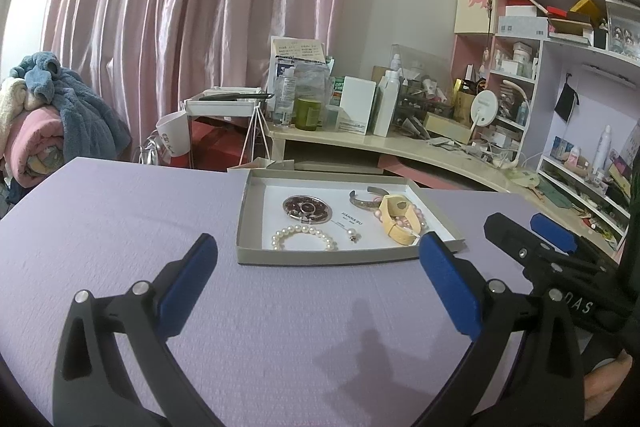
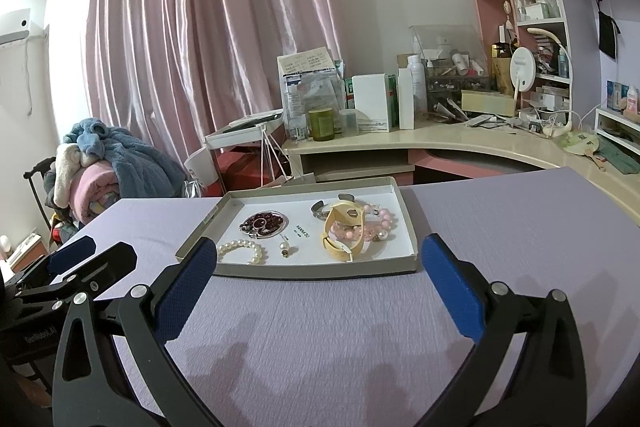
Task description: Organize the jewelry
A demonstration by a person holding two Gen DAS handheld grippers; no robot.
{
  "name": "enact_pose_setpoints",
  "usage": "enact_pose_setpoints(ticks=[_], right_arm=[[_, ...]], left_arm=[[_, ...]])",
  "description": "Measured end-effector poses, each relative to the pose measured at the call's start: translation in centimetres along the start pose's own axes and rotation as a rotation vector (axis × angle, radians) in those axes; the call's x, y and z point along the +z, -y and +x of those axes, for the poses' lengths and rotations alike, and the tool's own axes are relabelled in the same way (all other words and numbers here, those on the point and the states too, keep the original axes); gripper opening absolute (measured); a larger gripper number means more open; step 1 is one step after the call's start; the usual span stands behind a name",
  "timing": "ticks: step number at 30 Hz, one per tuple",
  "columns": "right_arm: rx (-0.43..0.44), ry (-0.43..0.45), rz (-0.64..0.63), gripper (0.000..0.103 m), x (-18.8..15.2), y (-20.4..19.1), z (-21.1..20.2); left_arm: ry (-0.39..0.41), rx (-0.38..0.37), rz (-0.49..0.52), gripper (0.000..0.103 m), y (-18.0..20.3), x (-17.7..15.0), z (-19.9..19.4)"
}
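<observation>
A shallow grey cardboard tray [image 1: 250, 219] [image 2: 408, 227] lies on the lilac table. Inside it are a white pearl bracelet [image 1: 304, 235] [image 2: 242, 251], a round dark-red beaded piece [image 1: 307, 208] [image 2: 262, 223], a silver cuff [image 1: 366, 198] [image 2: 320, 209], a yellow strap [image 1: 396, 221] [image 2: 340, 231] over pink beads [image 2: 378, 225], and a small pearl earring [image 1: 354, 237] [image 2: 285, 249]. My left gripper [image 1: 318, 279] is open, just short of the tray's near rim. My right gripper [image 2: 316, 279] is also open and empty, before the same rim. Each gripper shows in the other's view, the right gripper [image 1: 532, 231] and the left gripper [image 2: 92, 255].
A cluttered beige desk [image 1: 400, 143] [image 2: 460, 143] with bottles and boxes stands behind the table, with pink shelves [image 1: 560, 27] at right. A pile of blankets [image 1: 52, 107] [image 2: 112, 163] sits at left before a pink curtain [image 2: 208, 27]. A white rack [image 1: 224, 107] stands between them.
</observation>
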State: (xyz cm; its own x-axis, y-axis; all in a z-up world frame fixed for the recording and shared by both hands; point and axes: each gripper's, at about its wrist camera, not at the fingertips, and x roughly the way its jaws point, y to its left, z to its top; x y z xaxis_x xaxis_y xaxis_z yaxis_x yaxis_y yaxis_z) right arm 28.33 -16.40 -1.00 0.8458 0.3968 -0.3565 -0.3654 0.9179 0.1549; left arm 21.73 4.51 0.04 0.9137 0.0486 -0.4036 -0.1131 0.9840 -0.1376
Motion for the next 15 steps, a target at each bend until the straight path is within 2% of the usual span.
enact_pose_setpoints(ticks=[15], right_arm=[[-0.002,0.0,-0.001,0.102,0.33,0.18,-0.12]], left_arm=[[-0.004,-0.005,0.001,0.101,-0.23,-0.1,0.4]])
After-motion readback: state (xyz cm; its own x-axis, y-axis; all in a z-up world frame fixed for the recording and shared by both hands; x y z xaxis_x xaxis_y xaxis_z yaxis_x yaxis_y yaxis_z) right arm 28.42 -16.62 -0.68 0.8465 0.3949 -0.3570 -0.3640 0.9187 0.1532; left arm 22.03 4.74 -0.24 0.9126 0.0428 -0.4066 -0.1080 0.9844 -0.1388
